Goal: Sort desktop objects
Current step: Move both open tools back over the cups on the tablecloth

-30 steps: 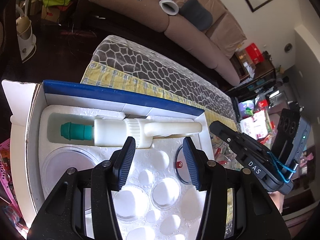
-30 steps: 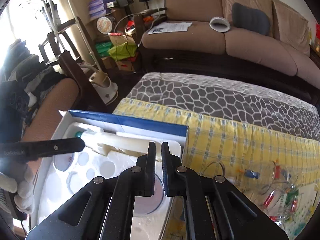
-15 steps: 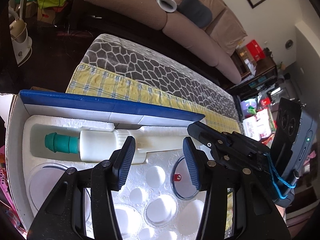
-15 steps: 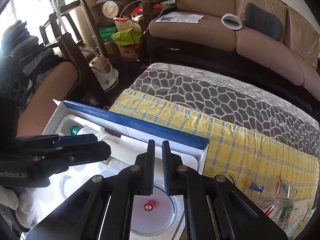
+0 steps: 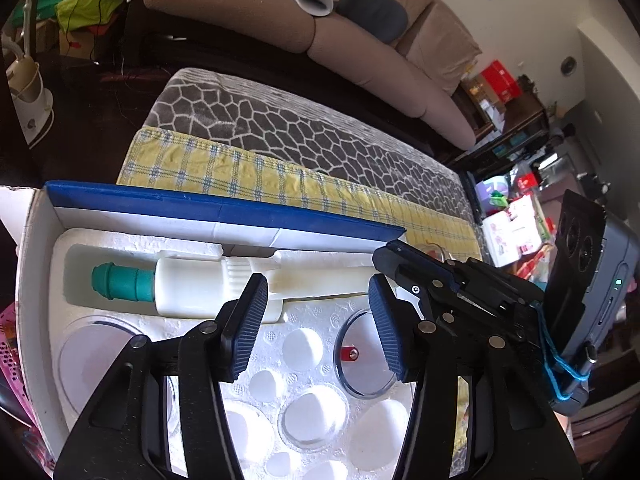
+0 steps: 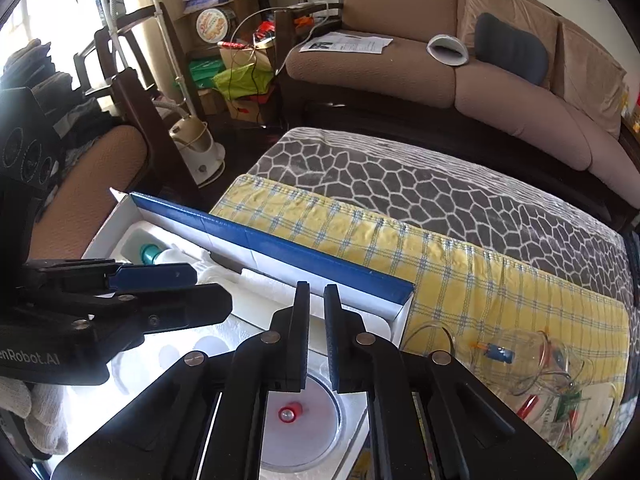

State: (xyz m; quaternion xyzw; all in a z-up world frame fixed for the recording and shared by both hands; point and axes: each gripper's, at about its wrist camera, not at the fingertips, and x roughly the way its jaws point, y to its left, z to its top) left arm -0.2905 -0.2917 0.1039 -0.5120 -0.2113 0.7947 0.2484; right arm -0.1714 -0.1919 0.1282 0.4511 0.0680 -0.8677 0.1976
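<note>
Foam tray (image 5: 304, 320) | left tongs (image 5: 318, 320) released, angled down | right tongs (image 6: 316, 340) opening, empty

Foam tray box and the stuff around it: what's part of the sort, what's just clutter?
In the job:
- boxed foam tray
- white pump with green tip
- clear cup with red valve, seated in tray
- loose clear cups on yellow cloth

Lying about:
- sofa
- papers on sofa
- grey patterned cover

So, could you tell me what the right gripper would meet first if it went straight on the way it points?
Probably the clear round cup with the red knob, seated in the foam tray; the right gripper hangs just above it, though depth is uncertain.
</note>
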